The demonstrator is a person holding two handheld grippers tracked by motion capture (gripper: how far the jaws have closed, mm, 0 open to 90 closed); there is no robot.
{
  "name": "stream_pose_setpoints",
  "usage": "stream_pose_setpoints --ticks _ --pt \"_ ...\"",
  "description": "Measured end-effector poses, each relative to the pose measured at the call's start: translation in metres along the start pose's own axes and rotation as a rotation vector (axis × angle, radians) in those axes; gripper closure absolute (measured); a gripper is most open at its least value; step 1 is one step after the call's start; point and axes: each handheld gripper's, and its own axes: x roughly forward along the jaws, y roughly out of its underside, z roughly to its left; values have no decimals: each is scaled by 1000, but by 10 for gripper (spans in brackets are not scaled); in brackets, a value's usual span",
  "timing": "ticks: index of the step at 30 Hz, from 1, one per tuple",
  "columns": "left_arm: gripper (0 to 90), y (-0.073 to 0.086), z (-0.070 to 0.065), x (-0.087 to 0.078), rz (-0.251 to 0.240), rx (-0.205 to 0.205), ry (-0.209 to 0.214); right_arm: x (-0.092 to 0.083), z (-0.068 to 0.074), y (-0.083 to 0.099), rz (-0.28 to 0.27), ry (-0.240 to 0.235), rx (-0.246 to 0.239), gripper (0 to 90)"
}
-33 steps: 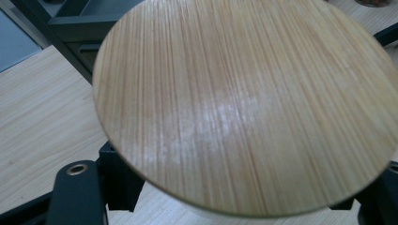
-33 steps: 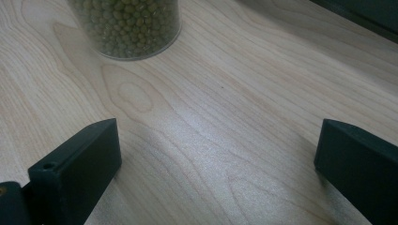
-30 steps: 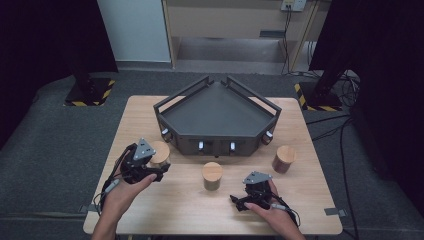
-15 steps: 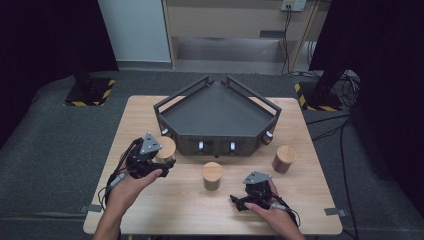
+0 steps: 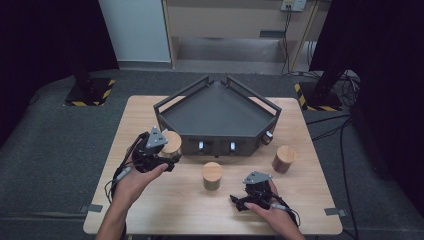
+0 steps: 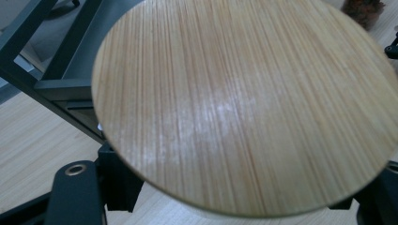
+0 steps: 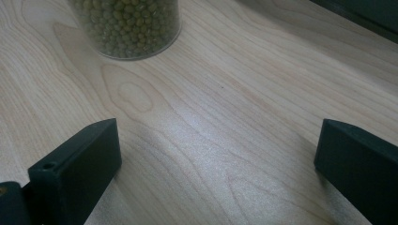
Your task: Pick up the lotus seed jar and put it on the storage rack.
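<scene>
High view: left tool [image 5: 159,150] pinches a wooden-lidded jar [image 5: 172,142] just off the worktop [image 5: 150,112], beside the dark tray's [image 5: 217,107] front-left wall; right tool [image 5: 252,192] rests spread, well apart

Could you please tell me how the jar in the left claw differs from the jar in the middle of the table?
The left jar is gripped by the shut left claw beside the dark tray; the middle jar stands free on the table. The left jar sits nearer the tray's left corner, the middle jar before its front. Both have round wooden lids.
</scene>
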Motion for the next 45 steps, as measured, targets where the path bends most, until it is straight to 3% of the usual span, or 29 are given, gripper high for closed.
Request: stream_pose_setpoints --ticks 21,45 --pt "243 -29 16 7 -8 -3 10 0 0 0 0 0 0 12" --pt "242 -63 32 39 -17 4 -14 0 0 0 -1 -1 1 12"
